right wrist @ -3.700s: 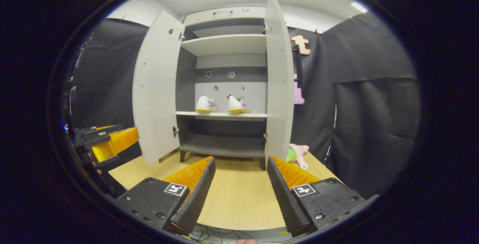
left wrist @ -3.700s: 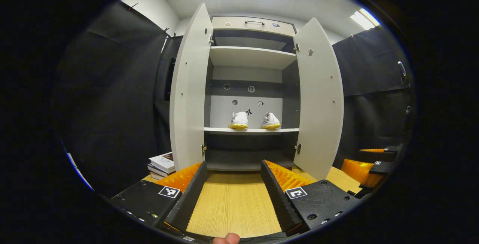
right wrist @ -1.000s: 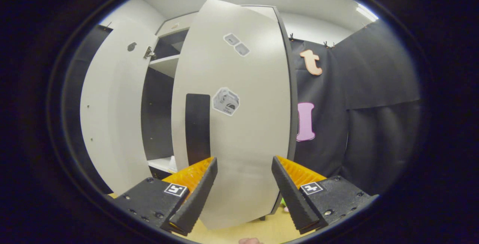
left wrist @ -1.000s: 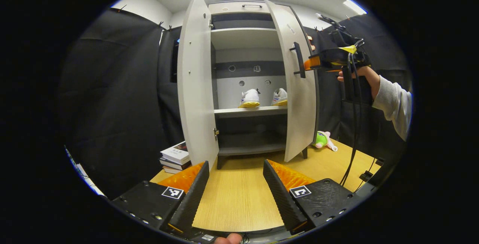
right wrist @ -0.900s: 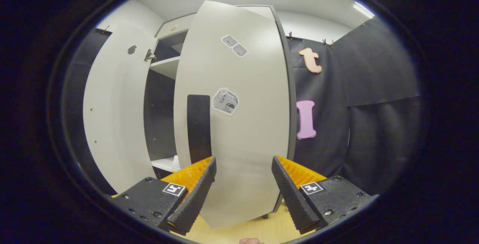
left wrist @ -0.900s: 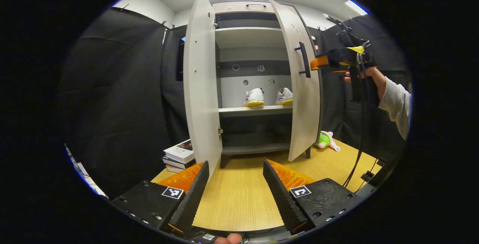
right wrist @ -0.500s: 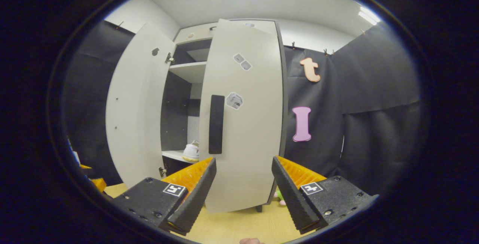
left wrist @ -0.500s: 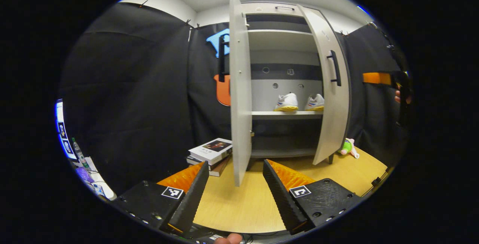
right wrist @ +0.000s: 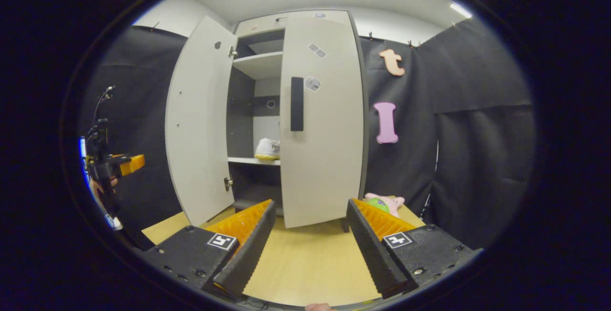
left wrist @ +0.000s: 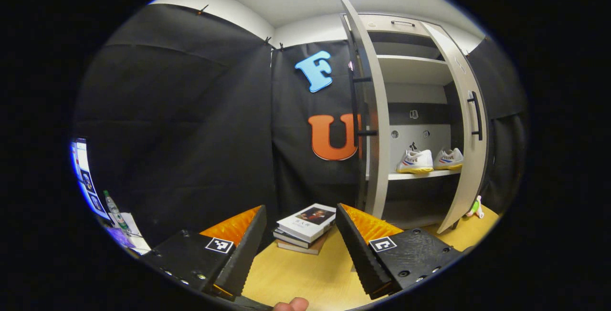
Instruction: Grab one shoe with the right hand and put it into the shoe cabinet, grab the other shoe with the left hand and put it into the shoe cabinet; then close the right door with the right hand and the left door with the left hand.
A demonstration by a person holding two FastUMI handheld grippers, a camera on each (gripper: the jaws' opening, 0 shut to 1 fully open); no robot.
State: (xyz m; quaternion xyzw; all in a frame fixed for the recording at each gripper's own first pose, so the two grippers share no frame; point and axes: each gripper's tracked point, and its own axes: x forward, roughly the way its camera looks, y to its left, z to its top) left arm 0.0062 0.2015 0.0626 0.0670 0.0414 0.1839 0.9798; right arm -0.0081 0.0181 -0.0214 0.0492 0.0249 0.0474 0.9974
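Both shoes (left wrist: 427,160) are shelved; right door (right wrist: 321,120) appears nearly shut. Left door (right wrist: 198,120) stands open. Left tongs (left wrist: 298,237) and right tongs (right wrist: 310,239), both apart and empty; left must reach it next.

Matt laminate cabinet doors (right wrist: 321,125); wood-grain table (right wrist: 305,263).

The shoe cabinet (right wrist: 320,125) has pale grey doors, black handles and a dark grey interior. Both shoes (left wrist: 414,161) are white with yellow soles. The desk (right wrist: 305,258) is light woodgrain. The plush toy (right wrist: 382,202) is pink and green.
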